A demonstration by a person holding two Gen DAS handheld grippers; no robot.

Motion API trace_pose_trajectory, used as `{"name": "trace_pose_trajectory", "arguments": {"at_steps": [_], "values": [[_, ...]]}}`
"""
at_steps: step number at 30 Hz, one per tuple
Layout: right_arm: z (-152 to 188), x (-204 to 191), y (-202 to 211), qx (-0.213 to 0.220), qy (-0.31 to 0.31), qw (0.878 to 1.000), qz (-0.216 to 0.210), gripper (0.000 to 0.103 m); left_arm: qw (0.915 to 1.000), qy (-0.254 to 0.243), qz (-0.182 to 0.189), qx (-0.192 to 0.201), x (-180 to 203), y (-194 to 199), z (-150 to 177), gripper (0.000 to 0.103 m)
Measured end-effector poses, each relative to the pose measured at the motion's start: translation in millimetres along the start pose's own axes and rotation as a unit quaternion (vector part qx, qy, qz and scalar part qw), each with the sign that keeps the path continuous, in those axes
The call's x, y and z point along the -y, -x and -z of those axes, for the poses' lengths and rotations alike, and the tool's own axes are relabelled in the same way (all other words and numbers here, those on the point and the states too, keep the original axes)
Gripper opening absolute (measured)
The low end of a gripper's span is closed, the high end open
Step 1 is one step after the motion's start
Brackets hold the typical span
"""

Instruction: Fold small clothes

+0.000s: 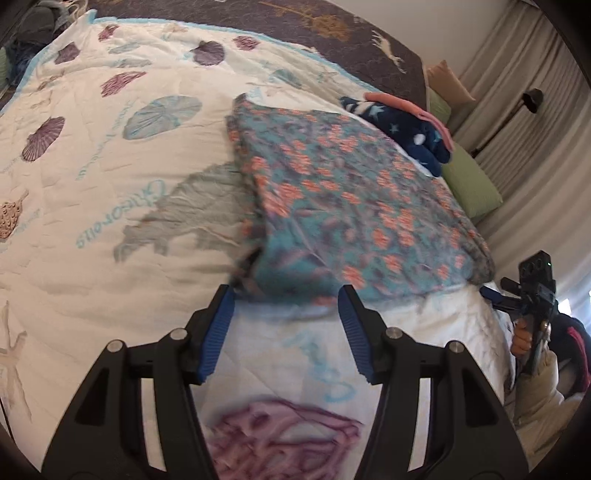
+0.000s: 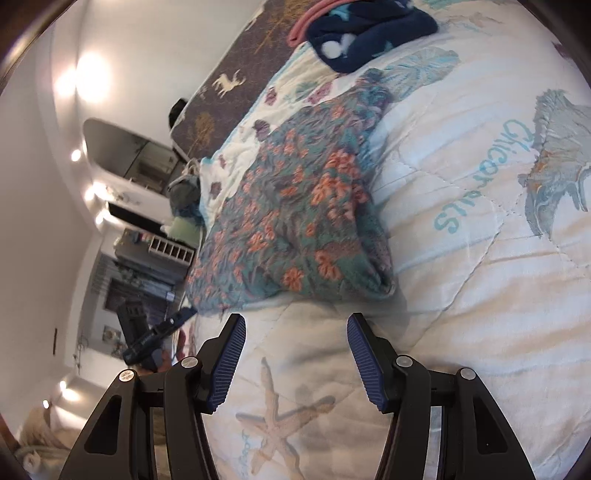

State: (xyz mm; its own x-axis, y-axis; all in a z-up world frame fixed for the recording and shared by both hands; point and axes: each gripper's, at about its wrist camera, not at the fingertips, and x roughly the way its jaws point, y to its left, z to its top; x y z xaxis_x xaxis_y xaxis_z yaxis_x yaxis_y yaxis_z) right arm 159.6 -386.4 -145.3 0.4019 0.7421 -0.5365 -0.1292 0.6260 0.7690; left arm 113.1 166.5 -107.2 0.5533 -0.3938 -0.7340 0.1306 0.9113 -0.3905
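Folded floral garment (image 1: 343,199) on quilted bedspread (image 1: 92,206), left gripper (image 1: 286,295) and right gripper (image 2: 295,325) both spread apart, empty

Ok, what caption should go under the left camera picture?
Open left gripper near a folded flowery cloth on the seashell quilt.

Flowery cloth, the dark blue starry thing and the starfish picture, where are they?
flowery cloth (image 1: 351,199), left wrist view, middle of its top.
dark blue starry thing (image 2: 373,33), right wrist view, its middle.
starfish picture (image 2: 280,424), right wrist view, its centre.
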Motion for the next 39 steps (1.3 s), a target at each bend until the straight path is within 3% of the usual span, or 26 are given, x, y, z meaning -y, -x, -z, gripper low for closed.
{"name": "trace_pose_trajectory", "arguments": {"at_steps": [3, 5, 7, 9, 10, 12, 15, 18, 20, 21, 22, 23, 24, 25, 26, 29, 32, 33, 35, 36, 37, 39], "values": [[-6.2, 7.7, 0.8, 0.031, -0.048, 0.998, -0.002, 0.059, 0.9997, 0.009, 0.020, 0.010, -4.3, -7.8, -9.4, 0.057], [-10.1, 14.2, -0.5, 0.056, -0.091, 0.994, -0.010, 0.060, 0.9985, 0.016, 0.050, 0.018, -4.4, -10.0, -12.9, 0.012], [-12.9, 19.5, -1.5, 0.081, -0.127, 0.989, -0.015, 0.058, 0.9978, 0.028, 0.054, 0.027, -5.1, -7.2, -14.6, 0.009], [-15.1, 16.2, -0.3, 0.091, -0.123, 0.988, 0.006, 0.022, 0.9973, 0.040, 0.048, 0.037, -6.8, 0.5, -13.8, 0.009], [-16.3, 13.2, 1.6, 0.091, -0.111, 0.989, 0.026, 0.011, 0.9963, 0.054, 0.054, 0.040, -12.9, 7.3, -12.6, 0.009], [-17.4, 12.1, 16.0, 0.113, -0.114, 0.986, 0.033, 0.010, 0.9958, 0.057, 0.061, 0.037, -18.6, 12.8, -10.6, 0.009], [-16.9, 24.8, 46.3, 0.145, -0.146, 0.977, 0.058, 0.008, 0.9977, 0.048, 0.036, 0.031, -23.5, 17.6, -0.6, 0.006], [-2.4, 47.9, 76.7, 0.165, -0.173, 0.966, 0.102, 0.008, 0.9969, 0.069, 0.026, 0.028, -39.1, 21.9, 11.9, 0.004], [8.7, 57.3, 89.8, 0.163, -0.176, 0.965, 0.102, 0.011, 0.9951, 0.090, 0.031, 0.026, -47.8, 25.8, 19.8, 0.005], [13.6, 59.2, 92.3, 0.154, -0.174, 0.968, 0.091, 0.012, 0.9945, 0.095, 0.037, 0.023, -48.4, 26.0, 21.3, 0.006], [16.6, 59.3, 92.0, 0.143, -0.171, 0.972, 0.075, 0.019, 0.9936, 0.101, 0.049, 0.018, -47.3, 27.7, 24.0, 0.017], [18.1, 57.7, 90.0, 0.135, -0.166, 0.975, 0.061, 0.032, 0.9931, 0.101, 0.059, 0.012, -43.0, 27.8, 25.2, 0.027], [16.5, 53.2, 83.0, 0.132, -0.161, 0.977, 0.053, 0.040, 0.9932, 0.098, 0.062, 0.009, -39.3, 26.8, 24.7, 0.051], [16.1, 47.6, 78.0, 0.130, -0.155, 0.978, 0.045, 0.056, 0.9939, 0.087, 0.068, 0.007, -30.2, 24.8, 24.6, 0.066], [15.0, 42.5, 72.1, 0.129, -0.148, 0.980, 0.033, 0.065, 0.9947, 0.071, 0.075, 0.004, -19.8, 21.2, 24.5, 0.068], [0.7, 26.9, 41.6, 0.103, -0.138, 0.985, -0.007, 0.069, 0.9954, 0.060, 0.073, -0.013, -3.4, 2.7, 20.2, 0.069], [-15.8, 23.8, 8.3, 0.078, -0.143, 0.987, 0.001, 0.071, 0.9945, 0.074, 0.074, 0.000, -1.4, -5.8, 8.9, 0.069], [-22.1, 24.3, -0.3, 0.080, -0.144, 0.986, 0.013, 0.071, 0.9910, 0.104, 0.084, 0.006, -7.4, -9.7, 1.0, 0.067], [-31.4, 23.6, -6.3, 0.100, -0.153, 0.983, 0.017, 0.069, 0.9829, 0.149, 0.107, 0.012, -18.9, -16.0, -9.3, 0.038], [-37.9, 22.2, -8.9, 0.109, -0.155, 0.982, 0.010, 0.062, 0.9803, 0.161, 0.114, 0.010, -22.7, -19.6, -11.9, 0.009], [-44.0, 19.6, -12.0, 0.113, -0.149, 0.982, 0.006, 0.020, 0.9756, 0.183, 0.121, 0.007, -27.2, -25.1, -15.2, 0.010], [-49.8, 16.2, -15.8, 0.112, -0.151, 0.982, 0.025, 0.015, 0.9760, 0.180, 0.122, 0.018, -23.8, -21.2, -16.0, 0.010]]}}
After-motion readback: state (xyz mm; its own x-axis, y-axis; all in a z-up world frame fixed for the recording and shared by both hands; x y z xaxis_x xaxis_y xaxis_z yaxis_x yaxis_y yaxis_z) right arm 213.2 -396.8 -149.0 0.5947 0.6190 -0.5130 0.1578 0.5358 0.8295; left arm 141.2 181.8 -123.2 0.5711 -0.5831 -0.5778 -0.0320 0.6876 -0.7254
